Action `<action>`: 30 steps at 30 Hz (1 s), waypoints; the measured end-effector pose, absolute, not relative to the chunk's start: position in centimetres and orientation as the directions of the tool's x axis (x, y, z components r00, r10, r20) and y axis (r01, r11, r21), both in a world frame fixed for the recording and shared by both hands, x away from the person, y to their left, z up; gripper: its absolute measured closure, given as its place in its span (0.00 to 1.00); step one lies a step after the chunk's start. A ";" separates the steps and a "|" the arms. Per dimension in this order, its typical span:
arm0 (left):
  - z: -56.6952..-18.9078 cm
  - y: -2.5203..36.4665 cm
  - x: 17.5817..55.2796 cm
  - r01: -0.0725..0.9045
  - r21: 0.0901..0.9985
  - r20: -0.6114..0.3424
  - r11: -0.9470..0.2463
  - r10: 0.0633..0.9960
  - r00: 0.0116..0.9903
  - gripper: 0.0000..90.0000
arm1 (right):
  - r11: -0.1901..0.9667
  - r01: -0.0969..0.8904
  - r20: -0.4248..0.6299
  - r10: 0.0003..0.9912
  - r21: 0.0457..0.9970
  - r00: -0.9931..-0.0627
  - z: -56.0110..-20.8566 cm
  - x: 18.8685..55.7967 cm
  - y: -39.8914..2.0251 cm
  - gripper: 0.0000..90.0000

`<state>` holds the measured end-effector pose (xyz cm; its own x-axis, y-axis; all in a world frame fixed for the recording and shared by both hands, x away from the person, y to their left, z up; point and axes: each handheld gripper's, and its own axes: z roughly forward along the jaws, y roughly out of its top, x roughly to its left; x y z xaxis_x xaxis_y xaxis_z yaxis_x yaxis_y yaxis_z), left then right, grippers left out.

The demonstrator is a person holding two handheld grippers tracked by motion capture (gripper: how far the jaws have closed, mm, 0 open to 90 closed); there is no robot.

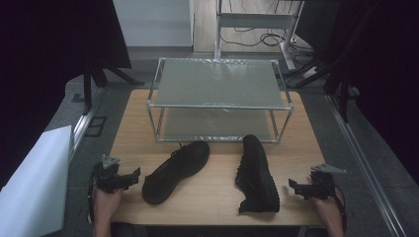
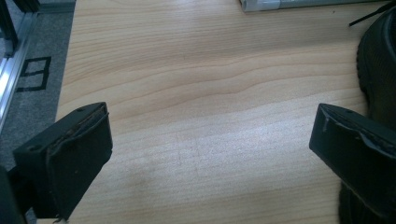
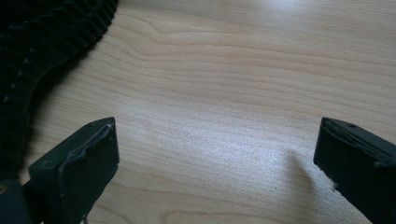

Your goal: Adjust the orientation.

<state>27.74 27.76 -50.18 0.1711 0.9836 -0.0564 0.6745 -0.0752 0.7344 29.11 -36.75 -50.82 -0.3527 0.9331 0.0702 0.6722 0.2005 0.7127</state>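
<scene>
Flanking two black shoes [image 1: 212, 173], left claw [image 1: 132, 177], right claw [image 1: 295, 187], gaping; bare table [image 1: 217, 197] between

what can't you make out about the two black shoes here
- Left shoe: the left gripper view cuts it off at the right edge, leaving a strip of sole.
- Right shoe: the right gripper view cuts it off at the top left corner, leaving ribbed sole.
- High view: dim, so any logos and the lacing are unreadable.

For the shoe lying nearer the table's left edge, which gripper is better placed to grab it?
Left. The left gripper sits open right beside the left shoe; the right gripper is beyond the other shoe.
</scene>
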 end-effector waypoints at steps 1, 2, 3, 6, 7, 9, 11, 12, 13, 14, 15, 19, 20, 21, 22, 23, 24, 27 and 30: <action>-50.2 27.7 27.8 0.675 0.734 -0.054 -0.078 0.984 0.172 0.00 | 0.201 0.672 0.070 0.933 0.713 -0.353 -50.8 29.1 -36.7 0.01; -50.2 27.6 27.9 0.677 0.731 -0.050 -0.082 0.983 0.174 0.00 | 0.199 0.670 0.068 0.934 0.716 -0.351 -50.8 29.1 -36.7 0.01; -50.3 27.4 28.0 0.679 0.729 -0.045 -0.090 0.983 0.179 0.00 | 0.201 0.670 0.068 0.934 0.714 -0.352 -50.8 29.1 -36.7 0.01; -50.4 27.2 28.1 0.681 0.724 -0.036 -0.105 0.981 0.189 0.00 | 0.201 0.671 0.066 0.934 0.714 -0.351 -50.8 29.1 -36.7 0.02; -50.4 27.1 28.1 0.683 0.722 -0.031 -0.111 0.981 0.193 0.00 | 0.200 0.671 0.067 0.935 0.714 -0.349 -50.8 29.1 -36.7 0.02; -50.4 26.7 28.2 0.684 0.717 -0.018 -0.132 0.978 0.207 0.00 | 0.202 0.673 0.069 0.933 0.712 -0.353 -50.8 29.1 -36.7 0.02; -50.5 26.3 28.2 0.684 0.711 -0.007 -0.161 0.972 0.236 0.00 | 0.200 0.670 0.069 0.934 0.715 -0.352 -50.8 29.1 -36.7 0.03; -50.5 26.3 28.2 0.684 0.711 -0.007 -0.161 0.972 0.236 0.00 | 0.200 0.670 0.069 0.934 0.715 -0.352 -50.8 29.1 -36.7 0.03; -50.6 26.0 28.2 0.685 0.708 -0.005 -0.173 0.968 0.250 0.00 | 0.201 0.669 0.068 0.933 0.716 -0.353 -50.8 29.1 -36.7 0.03; -50.6 25.9 28.2 0.686 0.705 -0.002 -0.180 0.967 0.257 0.00 | 0.203 0.670 0.067 0.933 0.714 -0.355 -50.8 29.1 -36.7 0.03; -50.6 25.8 28.2 0.684 0.706 -0.005 -0.181 0.965 0.261 0.00 | 0.206 0.670 0.068 0.931 0.713 -0.358 -50.8 29.1 -36.7 0.03; -50.6 25.6 28.1 0.682 0.706 -0.007 -0.192 0.960 0.278 0.00 | 0.207 0.669 0.069 0.930 0.714 -0.362 -50.9 29.1 -36.6 0.04; -50.5 25.6 28.1 0.682 0.703 -0.005 -0.201 0.958 0.286 0.00 | 0.207 0.669 0.069 0.930 0.714 -0.362 -50.9 29.1 -36.6 0.04; -50.5 25.3 27.9 0.681 0.700 -0.001 -0.215 0.953 0.302 0.00 | 0.210 0.670 0.069 0.929 0.712 -0.364 -50.8 29.2 -36.6 0.04; -50.5 25.1 27.9 0.681 0.698 0.001 -0.221 0.951 0.308 0.00 | 0.210 0.670 0.070 0.929 0.712 -0.364 -50.8 29.2 -36.6 0.04; -50.5 25.1 27.9 0.681 0.698 0.001 -0.221 0.951 0.308 0.00 | 0.210 0.670 0.070 0.929 0.712 -0.364 -50.8 29.2 -36.6 0.04; -50.4 25.0 27.8 0.679 0.698 0.004 -0.229 0.949 0.315 0.00 | 0.207 0.668 0.070 0.929 0.715 -0.363 -50.8 29.2 -36.6 0.04; -50.3 24.2 27.6 0.676 0.692 0.009 -0.253 0.940 0.342 0.00 | 0.207 0.668 0.071 0.929 0.715 -0.364 -50.9 29.2 -36.6 0.05; -50.2 23.6 27.4 0.674 0.688 0.017 -0.270 0.934 0.357 0.00 | 0.208 0.668 0.071 0.928 0.714 -0.365 -50.8 29.2 -36.6 0.05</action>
<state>27.40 23.62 -50.22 0.3570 0.9340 0.0166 0.6738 -0.2698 0.6879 29.17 -36.59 -50.84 -0.3653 0.9282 0.0712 0.6684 0.2083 0.7141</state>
